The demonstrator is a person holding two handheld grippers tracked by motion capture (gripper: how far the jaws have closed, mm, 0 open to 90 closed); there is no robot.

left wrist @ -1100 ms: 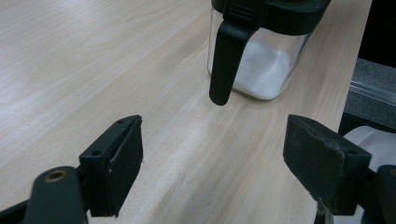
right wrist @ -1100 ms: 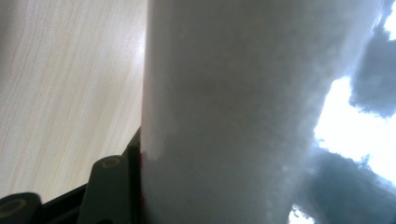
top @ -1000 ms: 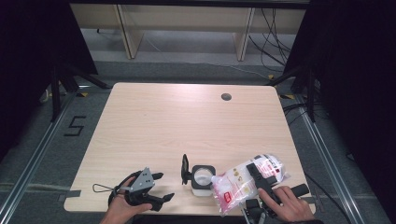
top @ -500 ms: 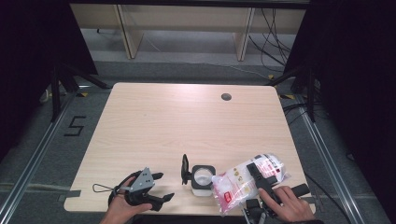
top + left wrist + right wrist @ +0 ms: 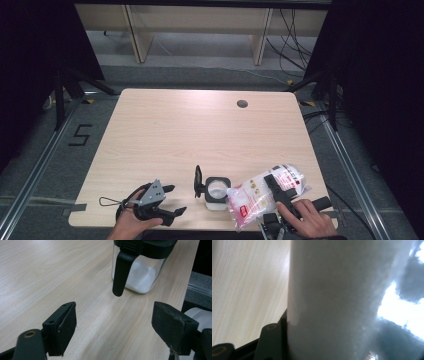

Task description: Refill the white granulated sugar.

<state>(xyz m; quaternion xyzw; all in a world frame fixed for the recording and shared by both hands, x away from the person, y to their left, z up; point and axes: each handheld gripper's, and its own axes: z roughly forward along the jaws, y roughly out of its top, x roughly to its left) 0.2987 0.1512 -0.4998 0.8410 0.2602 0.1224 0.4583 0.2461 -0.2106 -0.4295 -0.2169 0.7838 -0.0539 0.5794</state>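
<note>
A square glass jar (image 5: 216, 190) holding white powder stands near the table's front edge, its black lid (image 5: 198, 179) flipped up on the left side. In the left gripper view the jar (image 5: 142, 275) is just ahead, with the lid's flap (image 5: 122, 272) hanging down in front of it. My left gripper (image 5: 174, 200) rests left of the jar, open and empty (image 5: 115, 322). My right gripper (image 5: 272, 185) is shut on a clear bag of white granules with red print (image 5: 255, 195), tilted up beside the jar's right side. The bag (image 5: 337, 302) blocks most of the right gripper view.
The pale wooden table (image 5: 200, 130) stretches away behind the jar, with a round cable hole (image 5: 242, 104) at the far right. A thin cable loop (image 5: 107, 201) lies left of my left hand. Black stands and floor rails flank the table.
</note>
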